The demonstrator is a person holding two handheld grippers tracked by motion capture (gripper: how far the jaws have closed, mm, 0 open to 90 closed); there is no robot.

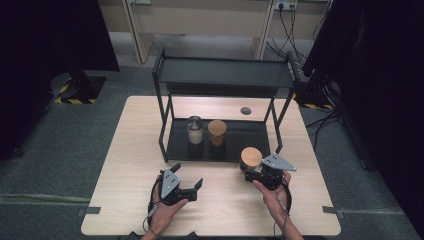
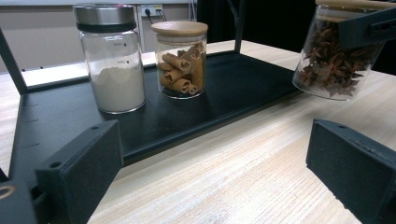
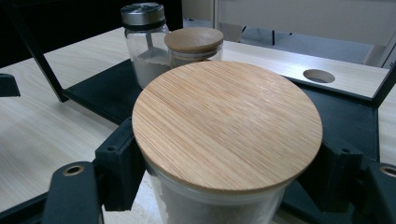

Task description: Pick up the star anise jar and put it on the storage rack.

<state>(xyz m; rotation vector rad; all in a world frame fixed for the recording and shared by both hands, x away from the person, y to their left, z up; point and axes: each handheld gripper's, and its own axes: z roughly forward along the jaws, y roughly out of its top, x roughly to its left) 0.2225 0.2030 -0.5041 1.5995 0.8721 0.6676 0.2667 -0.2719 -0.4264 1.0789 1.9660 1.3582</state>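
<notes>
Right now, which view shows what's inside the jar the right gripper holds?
The left gripper view: the held jar shows star anise through its glass. The right gripper view mostly shows its wooden lid; the high view shows it small, from above, at the right gripper.

Black rack (image 1: 220,145), pale wood-grain table (image 1: 130,150), silver-lidded jar (image 2: 112,58) of white powder, brown cinnamon sticks (image 2: 182,72).

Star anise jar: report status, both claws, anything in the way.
Right claw shut on star anise jar, lifted and tilted off the table. Left claw open, empty. Powder jar and cinnamon jar on rack's lower shelf; space beside them free.
</notes>
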